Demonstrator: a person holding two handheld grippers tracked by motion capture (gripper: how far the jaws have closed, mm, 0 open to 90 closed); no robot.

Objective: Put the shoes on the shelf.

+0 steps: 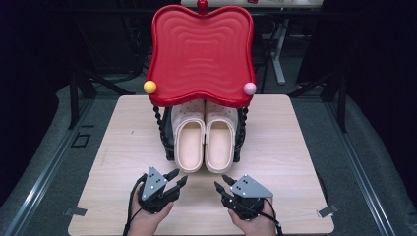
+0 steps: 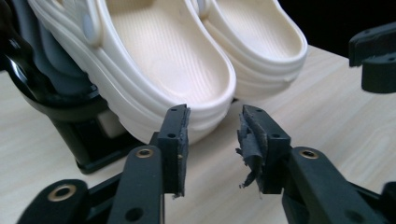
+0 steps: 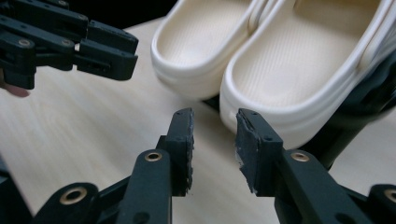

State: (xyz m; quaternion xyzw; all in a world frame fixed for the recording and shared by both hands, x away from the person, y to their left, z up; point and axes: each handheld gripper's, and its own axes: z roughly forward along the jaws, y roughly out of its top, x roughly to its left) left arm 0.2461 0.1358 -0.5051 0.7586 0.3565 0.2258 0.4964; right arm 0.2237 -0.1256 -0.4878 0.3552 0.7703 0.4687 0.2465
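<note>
A pair of cream clogs rests heels toward me on a black rack: the left clog (image 1: 190, 142) and the right clog (image 1: 220, 142). My left gripper (image 1: 178, 178) hovers just before the left clog's heel (image 2: 163, 56), its jaws (image 2: 212, 126) open and empty. My right gripper (image 1: 221, 182) sits before the right clog's heel (image 3: 299, 60), jaws (image 3: 215, 130) likewise open with nothing between them. The two grippers angle toward each other. In each gripper view the other gripper also shows at the side (image 2: 376, 56) (image 3: 70, 42).
A red wavy tray-like top (image 1: 201, 54) overhangs the clogs' toes, with a yellow ball (image 1: 150, 87) and a pink ball (image 1: 250, 88) at its front corners. Black twisted posts (image 1: 159, 123) flank the shoes. The light wooden table (image 1: 113, 152) has bare room on both sides.
</note>
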